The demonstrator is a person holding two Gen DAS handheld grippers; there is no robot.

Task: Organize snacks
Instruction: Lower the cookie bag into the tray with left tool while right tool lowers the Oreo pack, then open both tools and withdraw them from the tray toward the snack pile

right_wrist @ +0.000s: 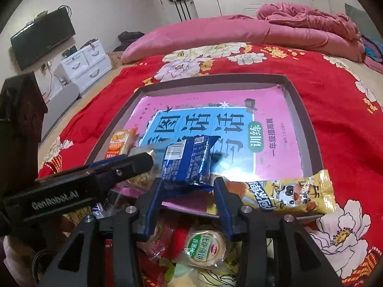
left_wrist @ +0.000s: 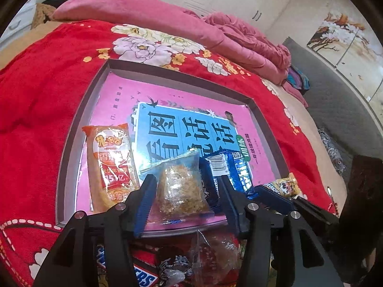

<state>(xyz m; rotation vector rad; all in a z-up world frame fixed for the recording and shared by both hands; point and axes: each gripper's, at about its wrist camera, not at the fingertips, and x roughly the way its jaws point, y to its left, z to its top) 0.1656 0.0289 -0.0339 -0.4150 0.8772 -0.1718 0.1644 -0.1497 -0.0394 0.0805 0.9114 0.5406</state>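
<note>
A shallow grey box (left_wrist: 71, 143) (right_wrist: 304, 119) lined with a pink and blue book lies on the red floral bedspread. In it are an orange snack pack (left_wrist: 110, 162) (right_wrist: 119, 141), a clear pack of golden crumbly snack (left_wrist: 182, 189) and a dark blue pack (left_wrist: 237, 167) (right_wrist: 189, 165). My left gripper (left_wrist: 186, 181) is open around the clear pack, jaws on either side. My right gripper (right_wrist: 189, 184) is open around the blue pack's near end. The left gripper shows in the right wrist view (right_wrist: 134, 162), over the clear pack.
A yellow cow-print snack pack (right_wrist: 287, 193) (left_wrist: 286, 184) lies over the box's near right corner. Loose snacks lie on the bedspread under the grippers: a Snickers bar (left_wrist: 141, 277), a round green-label cake (right_wrist: 205, 248), wrapped candies (left_wrist: 210, 256). Pink quilts (right_wrist: 239, 31) lie beyond the box.
</note>
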